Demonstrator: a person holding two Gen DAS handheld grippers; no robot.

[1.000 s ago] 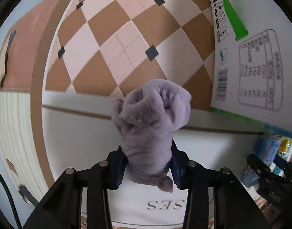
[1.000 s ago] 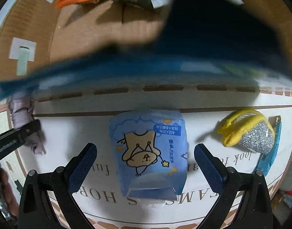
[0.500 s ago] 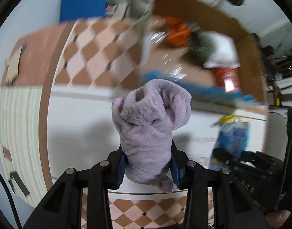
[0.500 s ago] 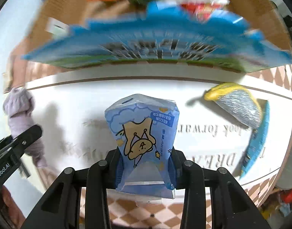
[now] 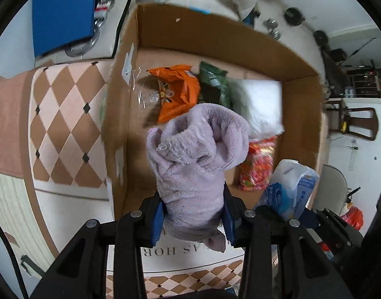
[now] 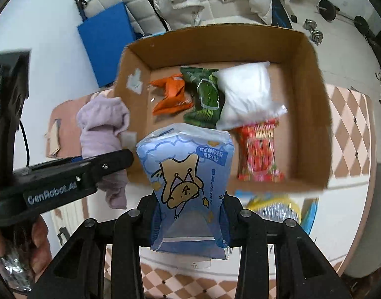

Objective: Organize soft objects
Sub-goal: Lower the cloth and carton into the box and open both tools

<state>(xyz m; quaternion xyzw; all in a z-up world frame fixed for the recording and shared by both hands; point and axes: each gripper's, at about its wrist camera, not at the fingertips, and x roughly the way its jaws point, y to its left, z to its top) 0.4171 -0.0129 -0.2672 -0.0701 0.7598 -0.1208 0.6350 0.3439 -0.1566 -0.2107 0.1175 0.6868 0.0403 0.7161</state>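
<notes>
Left tongs (image 5: pixel 193 218) pinch a lilac towel (image 5: pixel 195 159) (upright); right tongs (image 6: pixel 189 220) pinch a blue tissue pack (image 6: pixel 188 182).

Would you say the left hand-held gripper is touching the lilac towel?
Touching: the left wrist view shows the left hand-held gripper clamping the lilac towel.

The left gripper (image 5: pixel 193 214) is closed, with its two fingers pressed on a lilac towel (image 5: pixel 198 159). The right gripper (image 6: pixel 189 220) is closed too, and it clamps a blue tissue pack (image 6: pixel 188 174). Both are held up, side by side.
</notes>
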